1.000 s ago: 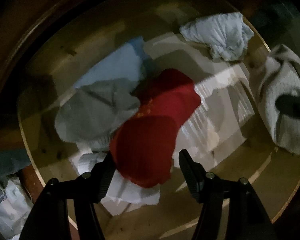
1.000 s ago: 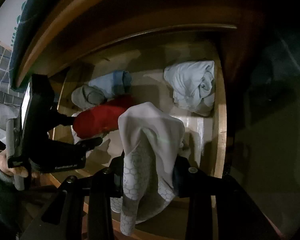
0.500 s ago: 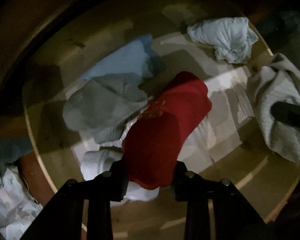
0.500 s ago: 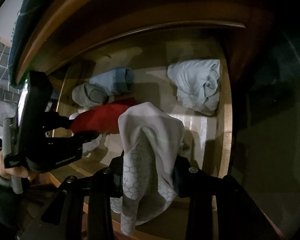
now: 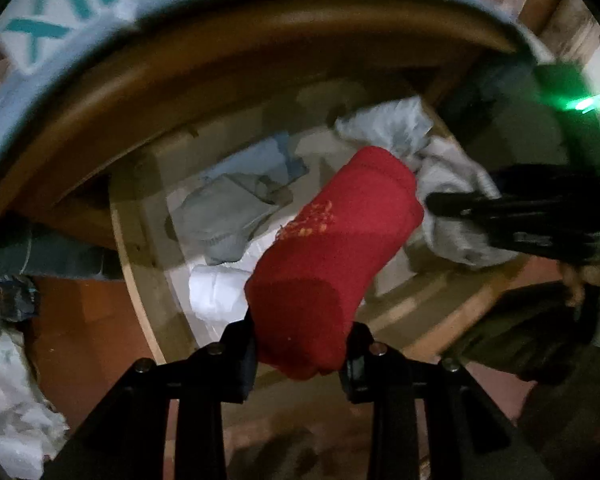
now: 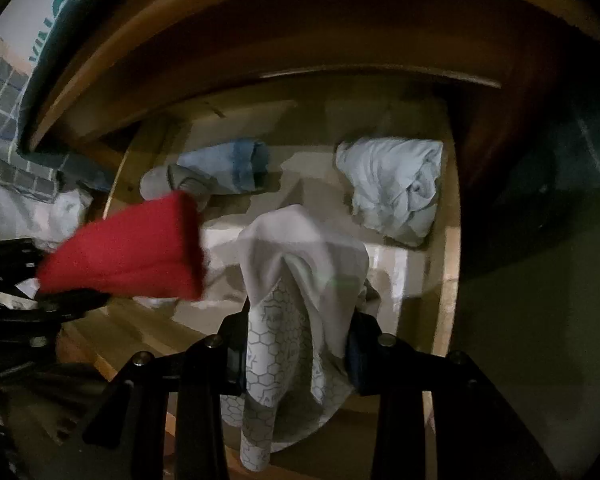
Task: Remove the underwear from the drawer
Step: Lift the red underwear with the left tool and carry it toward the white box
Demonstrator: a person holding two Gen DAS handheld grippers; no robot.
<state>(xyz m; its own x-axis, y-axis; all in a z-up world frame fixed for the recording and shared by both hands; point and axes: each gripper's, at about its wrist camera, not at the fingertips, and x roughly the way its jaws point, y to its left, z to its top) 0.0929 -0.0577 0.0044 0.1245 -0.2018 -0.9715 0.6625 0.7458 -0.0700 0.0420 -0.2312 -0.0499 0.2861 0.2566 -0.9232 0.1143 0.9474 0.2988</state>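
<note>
Dangling red underwear (image 5: 332, 256), gold-printed, bunched.

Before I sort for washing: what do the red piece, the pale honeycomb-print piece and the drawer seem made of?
Red piece: soft matte knit, probably cotton; it folds thickly. Honeycomb-print piece: thinner, smoother fabric, possibly synthetic; it drapes limply. Drawer: pale, seemingly unfinished wood, with a visible board edge.

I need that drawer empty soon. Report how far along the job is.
Done: nothing visibly set aside yet. In hand: the left gripper has just clamped the red underwear and holds it above the drawer; the right gripper grips a white patterned pair. Left: blue, grey and pale blue pieces.
</note>
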